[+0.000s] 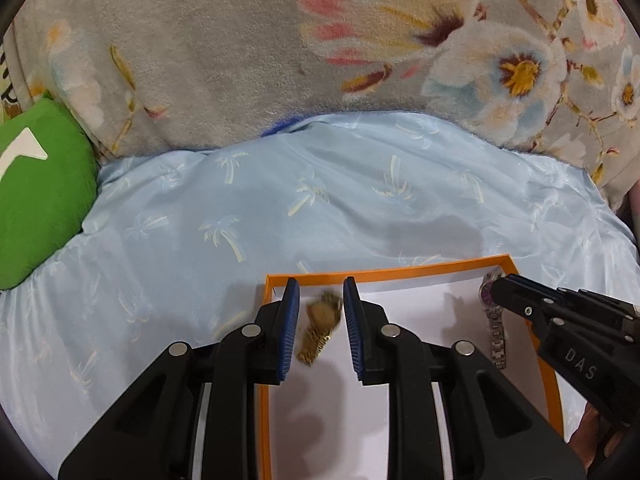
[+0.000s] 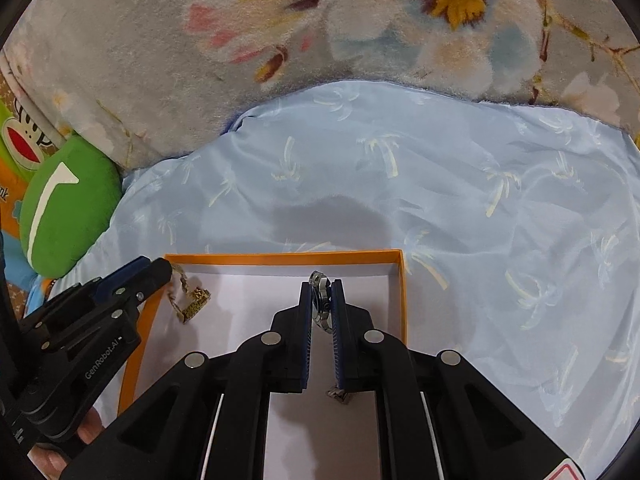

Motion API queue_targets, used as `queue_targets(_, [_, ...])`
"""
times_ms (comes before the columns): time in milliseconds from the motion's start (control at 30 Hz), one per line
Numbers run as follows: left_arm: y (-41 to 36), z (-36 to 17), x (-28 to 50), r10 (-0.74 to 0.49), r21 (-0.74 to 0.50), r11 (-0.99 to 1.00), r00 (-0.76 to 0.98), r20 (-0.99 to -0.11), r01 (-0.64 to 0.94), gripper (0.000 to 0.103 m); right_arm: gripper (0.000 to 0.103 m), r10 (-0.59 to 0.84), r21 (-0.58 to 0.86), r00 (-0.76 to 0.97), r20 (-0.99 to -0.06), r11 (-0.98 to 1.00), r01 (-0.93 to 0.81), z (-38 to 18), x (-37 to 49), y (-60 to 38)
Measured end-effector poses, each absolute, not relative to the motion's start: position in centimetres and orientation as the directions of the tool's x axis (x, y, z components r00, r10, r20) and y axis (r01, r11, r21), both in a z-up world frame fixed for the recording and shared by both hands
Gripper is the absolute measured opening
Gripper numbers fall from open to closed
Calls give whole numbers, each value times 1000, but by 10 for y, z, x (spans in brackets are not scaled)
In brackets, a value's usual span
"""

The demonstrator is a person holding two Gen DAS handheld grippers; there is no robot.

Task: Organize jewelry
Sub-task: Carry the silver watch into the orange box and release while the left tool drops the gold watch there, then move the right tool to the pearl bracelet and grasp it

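Observation:
An orange-rimmed box (image 1: pixel 384 273) with a white floor lies on the pale blue sheet; it also shows in the right wrist view (image 2: pixel 280 258). My left gripper (image 1: pixel 321 288) is open over the box's left part, and a gold watch (image 1: pixel 320 328), blurred, is between and below its fingers, not gripped. The gold watch (image 2: pixel 192 304) lies by the left gripper (image 2: pixel 160 270) in the right wrist view. My right gripper (image 2: pixel 320 286) is shut on a silver watch (image 2: pixel 321 300) with a purple dial (image 1: pixel 490 294), at the box's right side; its strap hangs down.
A green plush cushion (image 1: pixel 40 192) lies at the left. A grey floral blanket (image 1: pixel 248 52) is bunched along the back. The pale blue palm-print sheet (image 1: pixel 280 208) spreads around the box.

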State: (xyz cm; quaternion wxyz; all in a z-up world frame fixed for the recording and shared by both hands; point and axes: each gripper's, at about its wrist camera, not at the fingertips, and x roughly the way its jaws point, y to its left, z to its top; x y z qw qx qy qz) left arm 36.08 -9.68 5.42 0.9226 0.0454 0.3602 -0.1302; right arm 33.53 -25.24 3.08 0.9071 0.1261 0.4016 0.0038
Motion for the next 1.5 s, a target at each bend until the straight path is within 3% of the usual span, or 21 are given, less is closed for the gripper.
queue_targets(100, [-100, 53, 362, -192, 15, 962, 715, -672, 273, 28, 9, 91, 214, 682, -726, 972, 98, 30, 337, -254])
queue_targets(167, [-98, 52, 363, -188, 10, 965, 715, -673, 263, 39, 11, 85, 211, 686, -722, 972, 101, 31, 336, -255])
queue_targets(333, [-77, 58, 354, -210, -55, 971, 723, -659, 231, 47, 11, 86, 229, 701, -708, 967, 113, 33, 316, -261])
queue_targets(567, [-38, 46, 297, -218, -66, 969, 700, -680, 238, 47, 9, 108, 242, 696, -710, 965, 97, 27, 258, -254])
queue_targets(800, [-34, 30, 255, -206, -24, 963, 680, -704, 268, 47, 8, 70, 156, 687, -723, 986, 64, 19, 217, -228])
queue_targets(1500, [-12, 7, 247, -135, 1, 979, 658, -741, 202, 49, 6, 72, 218, 679, -730, 967, 132, 7, 172, -220])
